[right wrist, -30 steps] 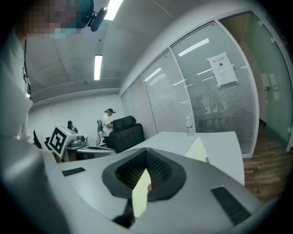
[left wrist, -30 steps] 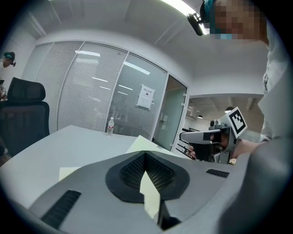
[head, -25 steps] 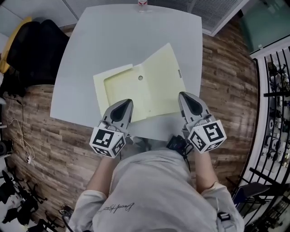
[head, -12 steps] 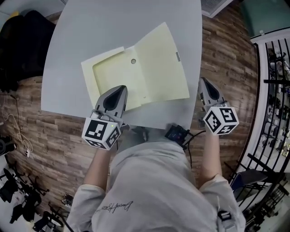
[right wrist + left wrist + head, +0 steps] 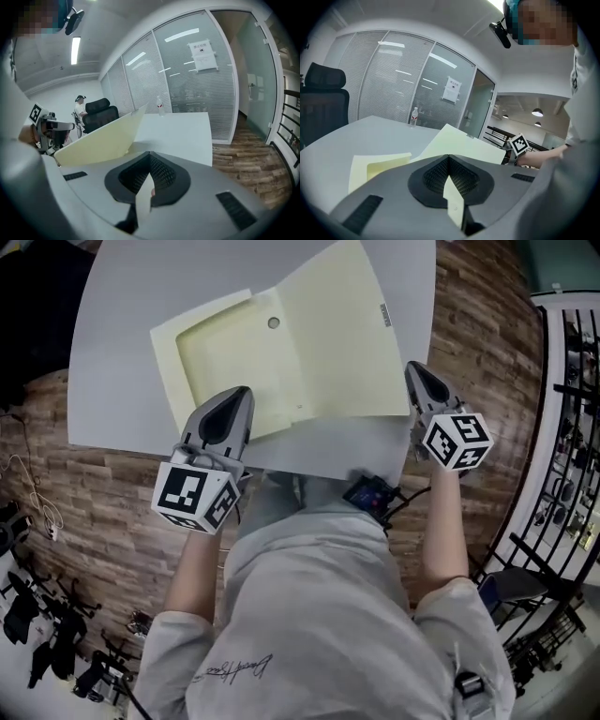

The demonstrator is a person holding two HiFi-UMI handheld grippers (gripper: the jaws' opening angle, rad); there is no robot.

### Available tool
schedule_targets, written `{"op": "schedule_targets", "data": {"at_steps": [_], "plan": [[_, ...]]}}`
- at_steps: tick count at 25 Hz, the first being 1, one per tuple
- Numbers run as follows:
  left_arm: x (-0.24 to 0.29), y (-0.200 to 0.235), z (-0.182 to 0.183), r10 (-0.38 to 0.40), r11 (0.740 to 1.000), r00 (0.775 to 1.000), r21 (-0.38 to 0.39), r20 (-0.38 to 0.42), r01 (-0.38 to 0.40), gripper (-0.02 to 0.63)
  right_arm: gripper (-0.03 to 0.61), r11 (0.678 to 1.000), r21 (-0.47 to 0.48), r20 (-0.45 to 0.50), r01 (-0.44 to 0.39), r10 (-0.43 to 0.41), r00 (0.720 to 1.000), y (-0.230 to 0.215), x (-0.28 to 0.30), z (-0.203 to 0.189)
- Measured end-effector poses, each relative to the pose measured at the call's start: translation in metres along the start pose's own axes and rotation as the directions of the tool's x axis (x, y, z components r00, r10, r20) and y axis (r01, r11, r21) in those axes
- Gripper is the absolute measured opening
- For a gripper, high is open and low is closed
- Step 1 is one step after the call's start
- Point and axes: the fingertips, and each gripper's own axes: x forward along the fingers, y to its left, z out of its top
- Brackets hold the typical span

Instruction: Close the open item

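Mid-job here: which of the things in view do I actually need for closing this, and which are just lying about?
In the job:
- yellow folder, lying open on the table
- left gripper, fingers together over the folder's near left part
- right gripper, fingers together by its near right corner

Lying about:
- water bottle at the table's far edge
- black office chair

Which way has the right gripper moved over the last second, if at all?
Yes. The right gripper has slid rightward off the yellow folder; it now sits just beside the folder's right edge, at the right edge of the table.
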Motion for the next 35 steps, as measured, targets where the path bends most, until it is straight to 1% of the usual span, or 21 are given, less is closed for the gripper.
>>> {"op": "schedule_targets", "data": {"at_steps": [6,12,20,28,32,35], "plan": [[-0.008,0.013,-0.013,0.01,1.0,1.0,-0.017,-0.008,-0.011,0.009,0.012,1.0,0.001,-0.006,-0.025,0.025,1.0,0.008,0.024,-0.011],[-0.008,0.017,-0.021,0.025,0.999,1.0,-0.031,-0.019,-0.026,0.008,0.012,0.998,-0.007,0.005,-0.062,0.062,0.998,0.005,0.039,-0.01],[-0.015,0.023,-0.023,0.05,0.998,0.999,-0.044,-0.002,-0.05,0.009,0.012,0.987,-0.047,0.006,-0.156,0.157,0.988,0.042,0.044,0.001],[-0.032,0.033,-0.022,0.107,0.992,0.994,-0.064,0.024,-0.106,0.009,0.012,0.963,-0.076,0.026,-0.258,0.261,0.965,0.078,0.045,0.019],[-0.045,0.04,-0.02,0.146,0.987,0.988,-0.073,0.039,-0.143,0.008,0.012,0.946,-0.093,0.023,-0.311,0.315,0.949,0.097,0.046,0.025],[-0.055,0.052,-0.025,0.183,0.98,0.982,-0.084,0.039,-0.179,0.009,0.012,0.937,-0.102,0.016,-0.335,0.338,0.941,0.109,0.049,0.027]]}}
